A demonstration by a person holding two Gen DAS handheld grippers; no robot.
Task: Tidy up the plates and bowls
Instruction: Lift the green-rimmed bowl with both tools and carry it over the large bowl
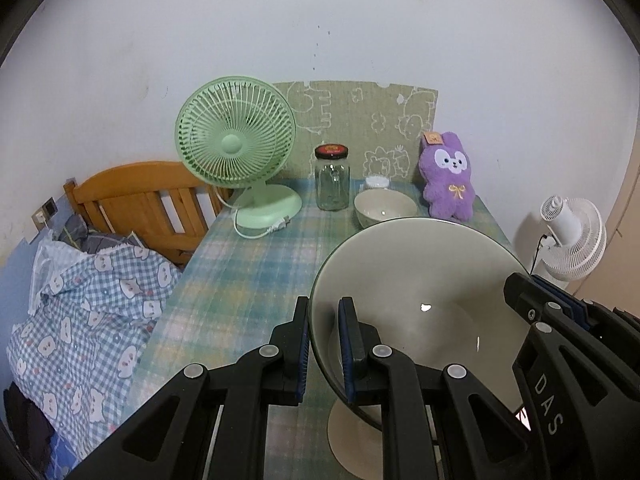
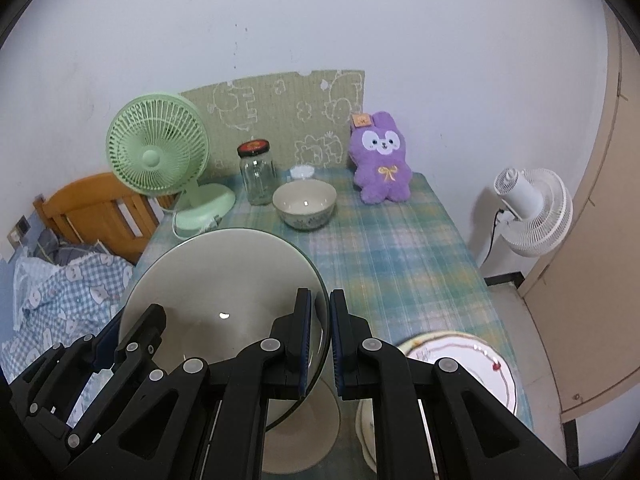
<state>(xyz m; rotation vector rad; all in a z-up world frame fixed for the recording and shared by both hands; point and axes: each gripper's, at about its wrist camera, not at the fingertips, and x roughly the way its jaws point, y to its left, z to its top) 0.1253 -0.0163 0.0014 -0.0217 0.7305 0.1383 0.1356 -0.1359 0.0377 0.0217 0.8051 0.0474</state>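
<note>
Left wrist view, left to right. Checked bedding (image 1: 80, 312) in the lower left; wooden headboard (image 1: 140, 204) above it. Green fan (image 1: 236, 148) at the table's far left, base on the plaid tablecloth (image 1: 248, 272). Glass jar (image 1: 332, 178) with a dark lid right of the fan. Small bowl (image 1: 384, 210) just beyond the big bowl's far rim. Purple plush rabbit (image 1: 448, 178) at the back right, against the wall. White fan (image 1: 572, 236) off the table, at the right edge.

Large bowl (image 1: 420, 312) fills the lower centre, tilted, foot showing underneath. Left gripper (image 1: 324, 344): jaws nearly shut, one finger outside and one inside the bowl's left rim, clamped on it. Right gripper (image 1: 560, 320) enters from lower right at the bowl's right rim.

Right wrist view, left to right. The left gripper (image 2: 120, 336) sits at the large bowl's (image 2: 224, 292) left rim. Right gripper (image 2: 320, 340): narrow gap, fingers either side of the bowl's right rim, gripping it. Small bowl (image 2: 305, 204) stands mid-table beyond it. Plate (image 2: 476, 364) with a patterned edge lies at the lower right, near the table's front corner, partly hidden by the gripper.
</note>
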